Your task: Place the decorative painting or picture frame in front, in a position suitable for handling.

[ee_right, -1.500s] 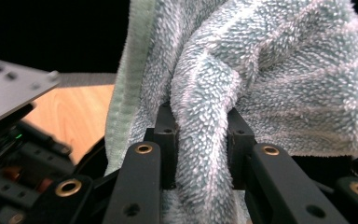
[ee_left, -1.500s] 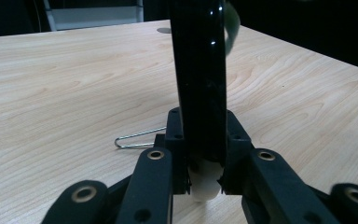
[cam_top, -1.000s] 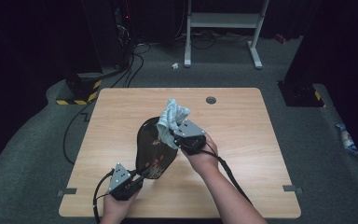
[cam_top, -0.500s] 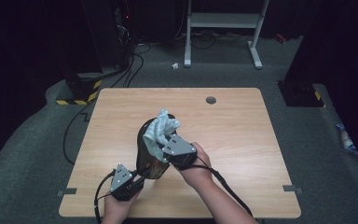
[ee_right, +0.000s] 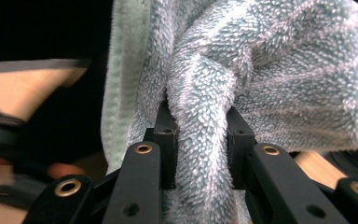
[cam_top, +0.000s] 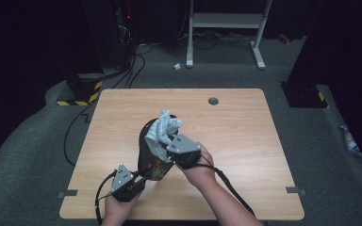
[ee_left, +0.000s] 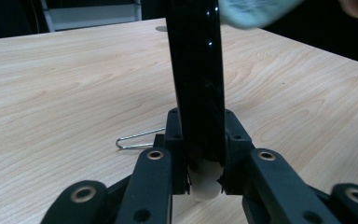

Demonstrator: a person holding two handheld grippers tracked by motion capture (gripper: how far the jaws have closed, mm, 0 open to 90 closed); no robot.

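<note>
Glossy black oval tray (cam_top: 152, 151): stiff, slippery; left hand-held gripper (cam_top: 139, 181) clamps its near-edge rim | fluffy pale-blue terry cloth (cam_top: 164, 129): soft, light, bunched in right hand-held gripper (cam_top: 168, 141).

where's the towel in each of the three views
High view: the towel sits centre, bunched against the black paddle, in the right tool.
Left gripper view: pale blurred strip at the top edge.
Right gripper view: centre, pinched between the jaws.
Shared landmark: the wooden table.
</note>
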